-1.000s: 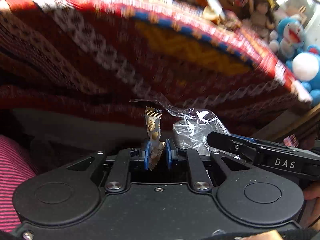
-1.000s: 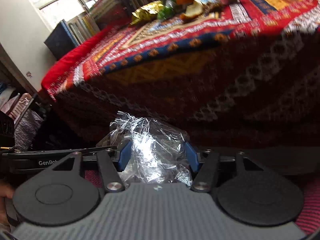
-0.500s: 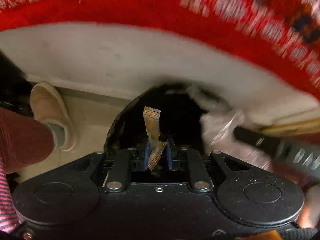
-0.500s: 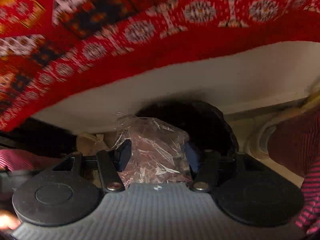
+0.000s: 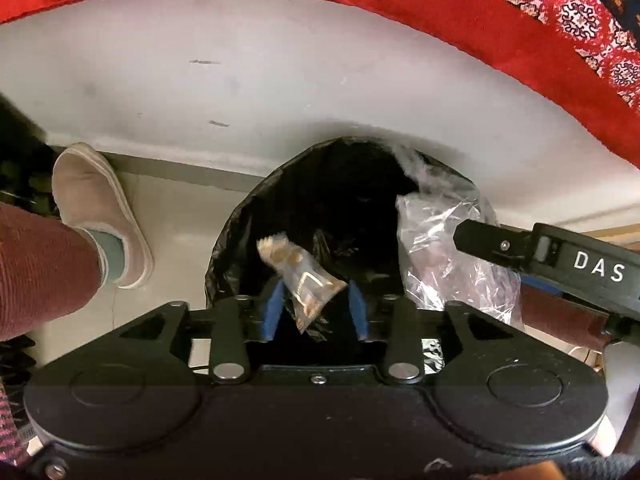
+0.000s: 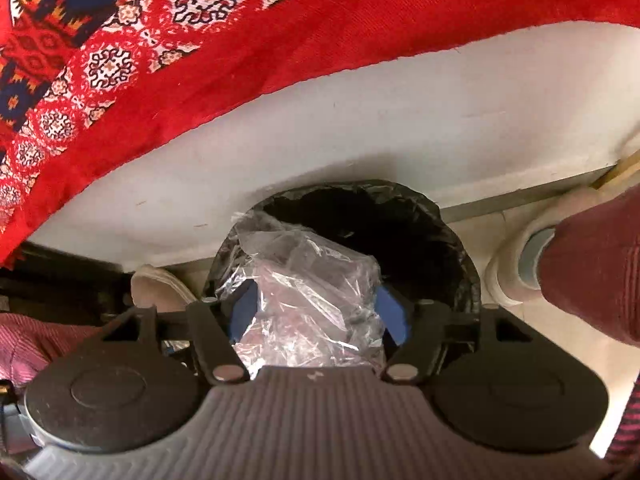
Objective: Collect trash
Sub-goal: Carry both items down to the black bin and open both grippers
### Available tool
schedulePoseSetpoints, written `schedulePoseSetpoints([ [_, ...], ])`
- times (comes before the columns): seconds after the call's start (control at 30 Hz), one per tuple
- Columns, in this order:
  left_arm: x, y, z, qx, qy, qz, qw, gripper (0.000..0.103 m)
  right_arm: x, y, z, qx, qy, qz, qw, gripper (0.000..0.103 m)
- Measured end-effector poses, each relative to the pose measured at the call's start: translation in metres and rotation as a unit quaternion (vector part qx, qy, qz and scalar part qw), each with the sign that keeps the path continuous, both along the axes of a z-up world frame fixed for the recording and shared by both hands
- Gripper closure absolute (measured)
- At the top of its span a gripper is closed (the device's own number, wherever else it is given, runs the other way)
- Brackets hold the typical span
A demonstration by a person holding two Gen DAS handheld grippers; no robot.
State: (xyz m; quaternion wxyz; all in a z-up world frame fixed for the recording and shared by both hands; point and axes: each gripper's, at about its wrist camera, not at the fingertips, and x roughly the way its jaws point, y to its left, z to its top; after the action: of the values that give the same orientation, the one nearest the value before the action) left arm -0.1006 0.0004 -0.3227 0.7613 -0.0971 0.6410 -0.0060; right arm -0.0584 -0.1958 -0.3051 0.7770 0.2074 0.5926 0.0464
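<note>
Below both grippers stands a bin lined with a black bag (image 5: 236, 236), its mouth wide. My left gripper (image 5: 315, 312) is open over it. A small gold-printed candy wrapper (image 5: 304, 276) hangs tilted and loose between the blue pads (image 5: 272, 312), touching neither clearly. My right gripper (image 6: 319, 312) is shut on a crumpled clear plastic bag (image 6: 308, 300), held above the near left part of the bin (image 6: 452, 240). In the left wrist view that plastic bag (image 5: 440, 248) and the right gripper's finger (image 5: 492, 244) sit at the bin's right rim.
A red patterned cloth (image 6: 160, 60) hangs over a white wall or panel (image 5: 240, 80) just behind the bin. A person's shoe (image 5: 96, 208) and red trouser leg (image 5: 36, 260) stand left of the bin; the other foot (image 6: 528, 252) is at its right.
The left gripper's jaws have opened and the candy wrapper has tipped over, slipping free above the bin. Both grippers have moved closer over the bin mouth. The right still holds the plastic bag.
</note>
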Motion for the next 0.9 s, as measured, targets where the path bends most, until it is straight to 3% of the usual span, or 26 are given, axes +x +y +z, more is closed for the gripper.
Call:
schedulePoseSetpoints([
  [0.07, 0.002, -0.002, 0.001, 0.008, 0.001, -0.001, 1.0000, 0.052, -0.002, 0.001, 0.003, -0.001, -0.004, 0.001, 1.000, 0.020],
  [0.13, 0.004, -0.004, 0.001, 0.014, 0.001, -0.001, 0.9999, 0.038, -0.002, 0.001, 0.007, 0.003, -0.010, 0.003, 1.000, 0.016],
  [0.3, 0.006, -0.004, 0.004, 0.014, -0.006, -0.005, 0.9999, 0.027, -0.002, 0.003, 0.013, 0.002, -0.020, 0.004, 1.000, 0.012],
  [0.47, 0.007, -0.007, 0.010, 0.022, -0.013, -0.011, 0.9996, 0.027, -0.002, 0.001, 0.017, 0.006, -0.022, 0.001, 1.000, 0.011],
  [0.63, 0.003, -0.012, 0.031, 0.033, -0.047, -0.025, 0.9980, 0.027, -0.004, 0.006, 0.029, 0.003, -0.044, 0.020, 0.999, 0.011],
  [0.9, -0.013, -0.013, 0.101, 0.038, -0.123, -0.052, 0.9903, 0.027, -0.014, 0.010, 0.083, -0.021, -0.113, 0.065, 0.991, 0.011],
])
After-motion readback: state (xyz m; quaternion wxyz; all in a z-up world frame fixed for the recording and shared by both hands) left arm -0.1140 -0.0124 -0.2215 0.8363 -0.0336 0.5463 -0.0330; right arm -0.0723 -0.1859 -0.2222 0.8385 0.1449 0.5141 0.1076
